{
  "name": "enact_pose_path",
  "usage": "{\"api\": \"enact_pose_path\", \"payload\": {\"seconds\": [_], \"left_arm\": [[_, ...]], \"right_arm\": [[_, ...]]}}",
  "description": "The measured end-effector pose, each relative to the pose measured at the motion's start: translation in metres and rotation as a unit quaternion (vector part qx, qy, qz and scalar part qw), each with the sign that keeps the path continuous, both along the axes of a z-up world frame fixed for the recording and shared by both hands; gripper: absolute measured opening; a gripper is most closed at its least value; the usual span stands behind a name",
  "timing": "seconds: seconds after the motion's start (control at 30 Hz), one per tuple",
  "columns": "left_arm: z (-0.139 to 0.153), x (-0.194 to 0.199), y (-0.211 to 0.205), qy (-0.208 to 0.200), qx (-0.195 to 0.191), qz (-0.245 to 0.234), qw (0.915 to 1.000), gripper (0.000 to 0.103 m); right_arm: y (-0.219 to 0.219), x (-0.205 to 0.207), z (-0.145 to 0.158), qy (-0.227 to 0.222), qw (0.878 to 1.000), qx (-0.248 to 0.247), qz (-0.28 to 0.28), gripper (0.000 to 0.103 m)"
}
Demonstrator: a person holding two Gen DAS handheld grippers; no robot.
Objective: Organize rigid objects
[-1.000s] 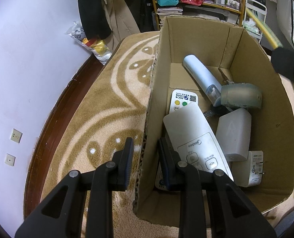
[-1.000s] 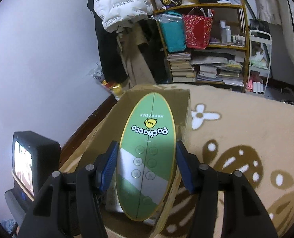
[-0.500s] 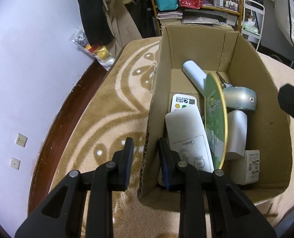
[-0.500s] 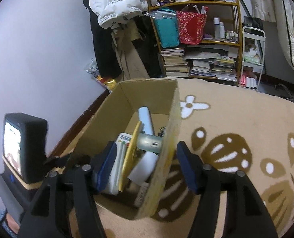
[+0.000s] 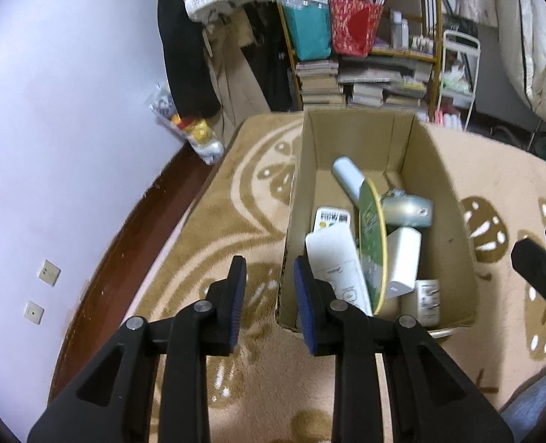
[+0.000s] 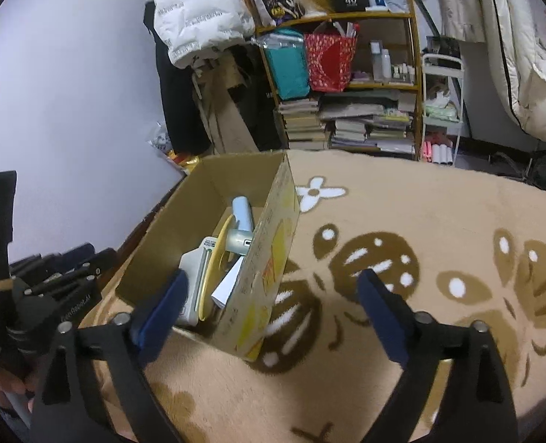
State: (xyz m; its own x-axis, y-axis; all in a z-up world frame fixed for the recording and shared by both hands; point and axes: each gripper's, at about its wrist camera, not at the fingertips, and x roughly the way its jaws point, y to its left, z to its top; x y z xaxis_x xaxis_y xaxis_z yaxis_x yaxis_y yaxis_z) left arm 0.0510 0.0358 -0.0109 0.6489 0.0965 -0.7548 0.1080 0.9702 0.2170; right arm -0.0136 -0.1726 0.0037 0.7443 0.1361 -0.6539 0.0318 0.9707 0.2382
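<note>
Item: green oval fan (image 5: 372,247), yellow-rimmed. Location: inside the cardboard box (image 5: 450,221) on the patterned blanket (image 6: 420,229), standing on edge between the white remote (image 5: 337,269) and the white block (image 5: 402,258).

Change: a second ago the fan sat clamped in the right claw (image 6: 273,306) above the box; now it rests among the other contents, and that claw's jaws have just been opening, standing wide with nothing between them, drawn back beside the box.

Left claw (image 5: 269,295): nearly closed, empty; earlier it straddled the box's near wall, now it is clear of it.

Status, by judgement: fan stowed; both claws free for another object.
</note>
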Motion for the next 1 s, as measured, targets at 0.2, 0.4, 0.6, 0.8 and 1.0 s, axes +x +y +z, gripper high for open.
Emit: {"api": "enact_pose_path", "payload": {"seconds": [0.2,0.4,0.6,0.8,1.0], "left_arm": [[0.031,-0.027,-0.009,-0.06,0.005,-0.02,0.998,0.067],[0.057,-0.054,-0.025,-0.112,0.015,-0.05,0.9923,0.101],[0.075,-0.083,-0.03,-0.16,0.026,-0.057,0.9852,0.102],[0.082,-0.106,-0.02,-0.185,-0.023,-0.045,0.9815,0.102],[0.067,-0.113,-0.012,-0.181,-0.048,-0.05,0.981,0.102]], "right_arm": [[-0.011,-0.026,0.019,-0.023,0.999,-0.017,-0.016,0.103],[-0.026,-0.054,0.033,-0.048,0.998,-0.02,-0.04,0.103],[-0.036,-0.083,0.04,-0.082,0.995,-0.014,-0.061,0.103],[-0.037,-0.099,0.033,-0.09,0.994,-0.01,-0.067,0.103],[-0.037,-0.102,0.028,-0.092,0.993,-0.011,-0.068,0.103]]}}
